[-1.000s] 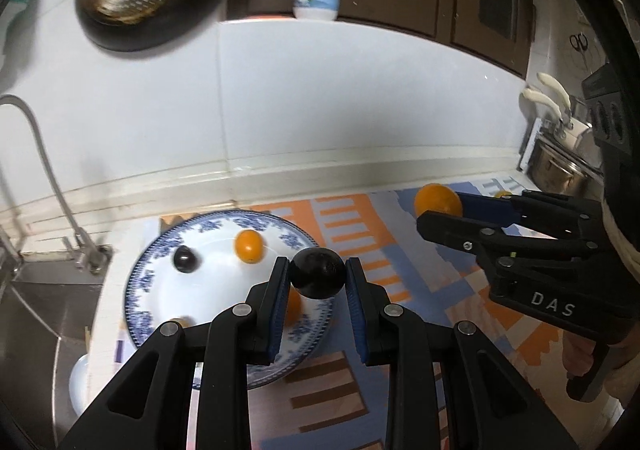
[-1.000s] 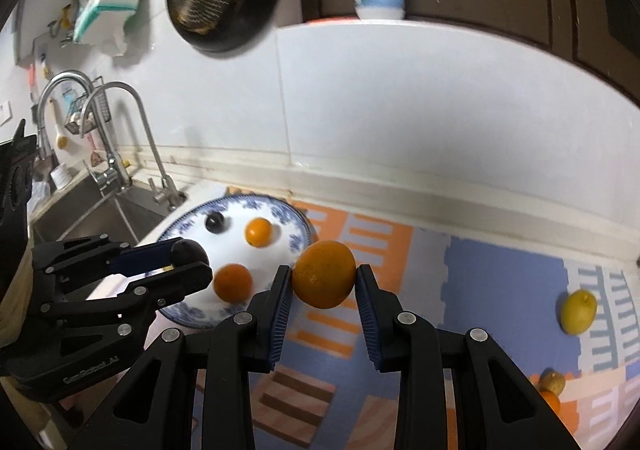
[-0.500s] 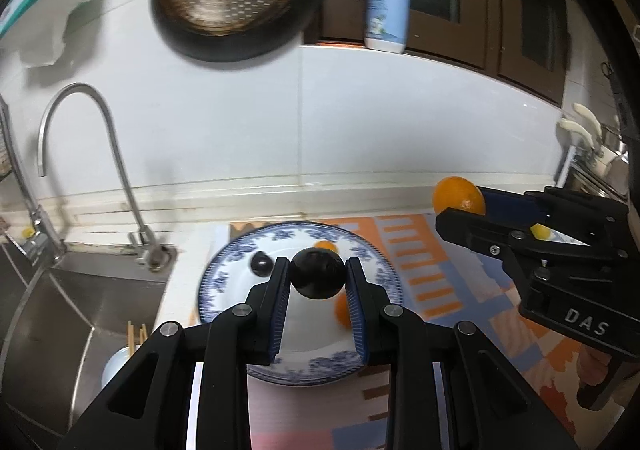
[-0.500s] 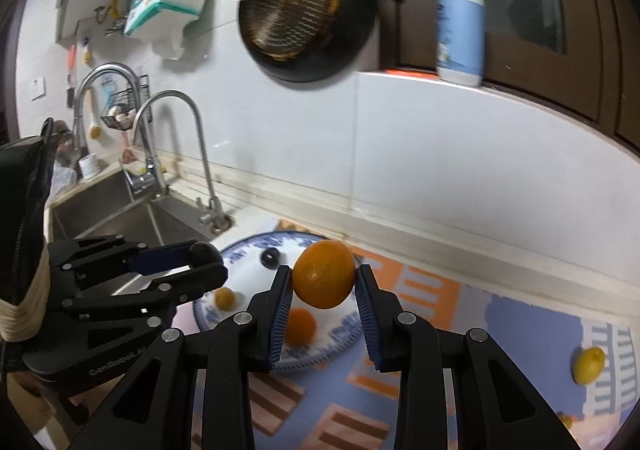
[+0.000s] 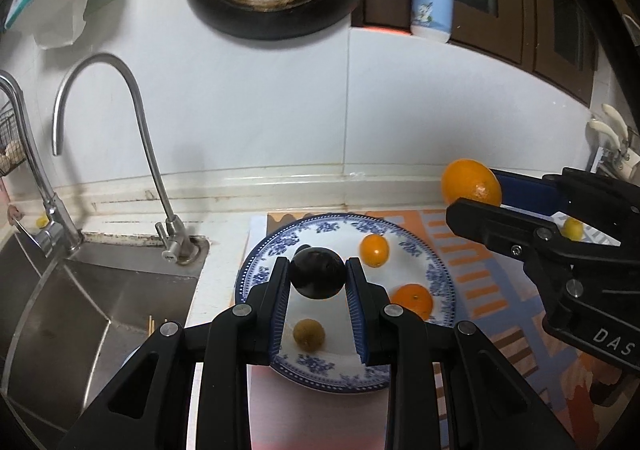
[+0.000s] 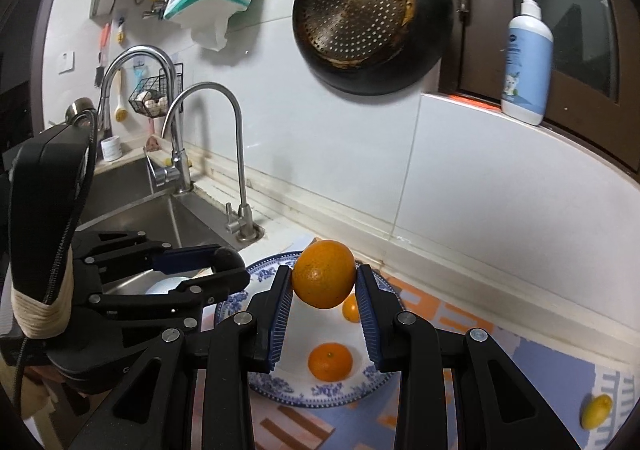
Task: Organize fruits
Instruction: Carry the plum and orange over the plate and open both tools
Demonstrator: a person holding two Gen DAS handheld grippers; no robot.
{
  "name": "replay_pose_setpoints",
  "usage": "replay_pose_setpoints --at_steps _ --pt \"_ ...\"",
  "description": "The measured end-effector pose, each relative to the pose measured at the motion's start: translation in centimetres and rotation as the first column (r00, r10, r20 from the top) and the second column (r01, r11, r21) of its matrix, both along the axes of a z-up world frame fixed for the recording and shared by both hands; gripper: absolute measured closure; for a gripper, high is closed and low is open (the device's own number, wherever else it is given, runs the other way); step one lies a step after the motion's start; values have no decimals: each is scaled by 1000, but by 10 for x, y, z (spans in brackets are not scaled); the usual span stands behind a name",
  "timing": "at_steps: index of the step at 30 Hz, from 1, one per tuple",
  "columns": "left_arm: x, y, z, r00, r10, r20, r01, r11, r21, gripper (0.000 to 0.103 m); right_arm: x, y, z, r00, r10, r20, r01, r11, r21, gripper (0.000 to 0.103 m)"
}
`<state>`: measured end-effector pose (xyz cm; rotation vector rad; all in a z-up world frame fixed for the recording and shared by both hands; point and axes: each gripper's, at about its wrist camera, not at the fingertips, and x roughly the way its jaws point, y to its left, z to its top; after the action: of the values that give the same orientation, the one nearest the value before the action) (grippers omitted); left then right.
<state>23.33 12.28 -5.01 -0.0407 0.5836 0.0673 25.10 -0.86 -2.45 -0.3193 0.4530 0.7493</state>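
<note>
My left gripper (image 5: pixel 318 275) is shut on a dark round plum (image 5: pixel 317 272), held above the blue-and-white plate (image 5: pixel 436 274). On the plate lie two small oranges (image 5: pixel 374 249) (image 5: pixel 413 301) and a brownish-green fruit (image 5: pixel 308 334); a dark fruit peeks from behind the held plum. My right gripper (image 6: pixel 323 281) is shut on a large orange (image 6: pixel 323 274), also above the plate (image 6: pixel 280 386). In the left wrist view the right gripper (image 5: pixel 474 194) comes in from the right with its orange (image 5: pixel 471 183). The right wrist view shows the left gripper (image 6: pixel 230 264) at left.
A steel sink (image 5: pixel 80 306) with curved taps (image 5: pixel 132 90) lies left of the plate. A patterned mat (image 6: pixel 500 378) covers the counter, with a yellow lemon (image 6: pixel 597 411) at its right. A pan with a strainer (image 6: pixel 372 14) hangs on the tiled wall; a lotion bottle (image 6: pixel 527 62) stands on the ledge.
Both grippers have swung left with their fruits still held. The plate now sits under both of them and the sink has come into view.
</note>
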Motion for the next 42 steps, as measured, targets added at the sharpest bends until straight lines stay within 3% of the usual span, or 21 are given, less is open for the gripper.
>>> replay_pose_setpoints --at_steps 4,8,16,20,23,25,30,39,42 --pt "14 9 -11 1000 4 -30 -4 1000 -7 75 14 9 -12 999 6 -50 -6 1000 -7 70" --pt "29 16 -24 997 0 -76 -2 1000 -21 75 36 16 -30 988 7 -157 -8 1000 -3 70" --pt "57 25 -46 983 -18 -180 12 999 -36 75 74 25 -70 924 -8 -382 6 1000 -6 69" --pt "66 27 -52 977 -28 -210 19 999 -47 75 83 25 -82 904 -27 -427 22 1000 -18 69" --pt "68 28 -55 974 -29 -227 18 999 -50 74 85 26 -86 900 -37 -435 29 999 -25 69" --pt "67 29 -56 972 -25 -233 12 998 -57 66 85 26 -86 901 -44 -431 33 999 -33 69" --pt "55 27 -45 978 -6 -209 -1 999 -34 62 84 23 -81 907 -63 -416 53 998 -34 61" --pt "4 4 0 997 21 -70 -20 1000 25 49 50 -2 -48 946 -81 -314 81 997 -12 60" --pt "-13 -6 11 999 27 -39 -25 999 36 46 36 -13 -34 956 -87 -280 92 996 7 53"
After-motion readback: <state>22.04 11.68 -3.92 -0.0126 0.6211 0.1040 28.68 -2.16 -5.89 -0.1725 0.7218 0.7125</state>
